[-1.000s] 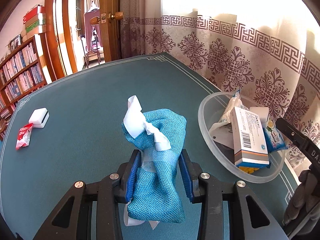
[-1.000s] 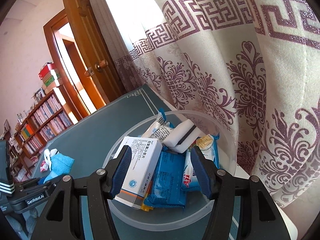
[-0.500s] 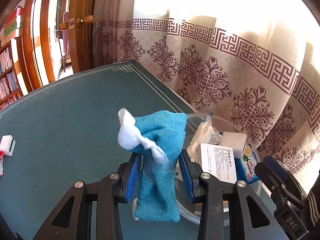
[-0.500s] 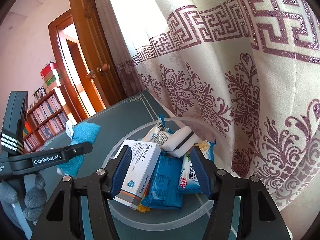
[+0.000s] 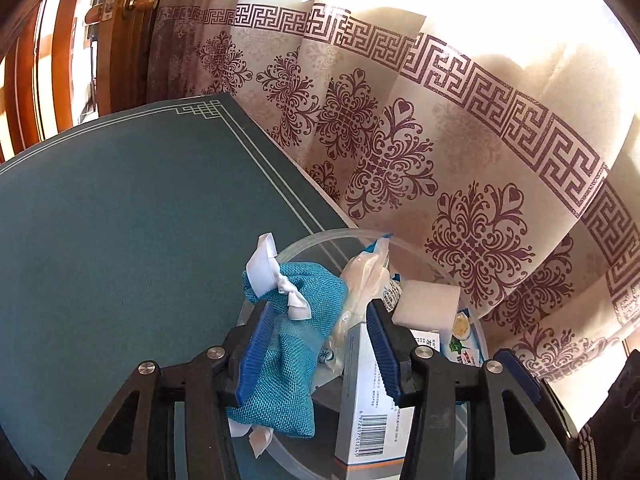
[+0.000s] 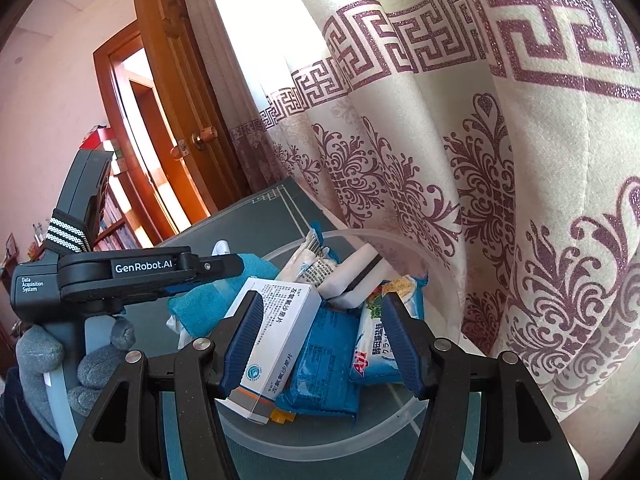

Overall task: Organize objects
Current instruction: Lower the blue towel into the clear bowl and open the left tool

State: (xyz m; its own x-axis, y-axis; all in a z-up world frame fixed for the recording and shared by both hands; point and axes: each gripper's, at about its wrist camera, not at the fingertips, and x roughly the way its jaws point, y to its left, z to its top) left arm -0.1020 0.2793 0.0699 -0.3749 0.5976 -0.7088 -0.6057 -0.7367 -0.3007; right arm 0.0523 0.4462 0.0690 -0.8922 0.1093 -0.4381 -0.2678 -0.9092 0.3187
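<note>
A teal woven pouch with a white ribbon hangs over the near-left rim of the clear plastic bowl. It sits between the jaws of my left gripper, which are opening. The pouch leans on the left pad, and a gap shows at the right pad. In the right wrist view the pouch sticks out under the left gripper at the bowl's left edge. My right gripper stands open and holds nothing, just above a white medicine box in the bowl.
The bowl also holds blue snack packets, a white eraser and a clear wrapper. It sits at the dark green table's edge against a patterned curtain. A grey-gloved hand holds the left gripper. A wooden door stands behind.
My left gripper has carried the pouch right, from open table to over the bowl's rim, and its jaws have parted off the pouch. The right gripper has stayed put.
</note>
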